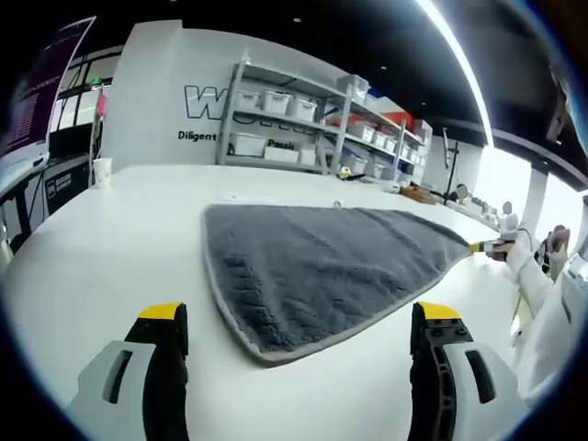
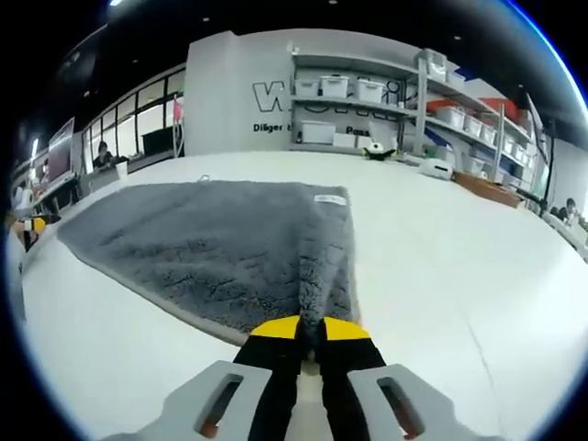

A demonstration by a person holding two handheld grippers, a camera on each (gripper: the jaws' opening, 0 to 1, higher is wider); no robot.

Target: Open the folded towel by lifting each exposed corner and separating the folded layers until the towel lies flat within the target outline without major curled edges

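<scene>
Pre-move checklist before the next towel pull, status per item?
1. Right gripper clamped on the corner of the grey terry towel: ok, fingers closed with fabric between them.
2. Left gripper free: ok, fingers apart and holding nothing, towel's rounded edge lies between and just beyond them.
3. Towel on the white table, nothing lying on it: ok.
4. Towel fully flat: not ok, it narrows and bunches toward the held corner.
5. Towel within target outline: cannot tell, no outline visible.
6. Edges uncurled: cannot tell at the far side.
</scene>
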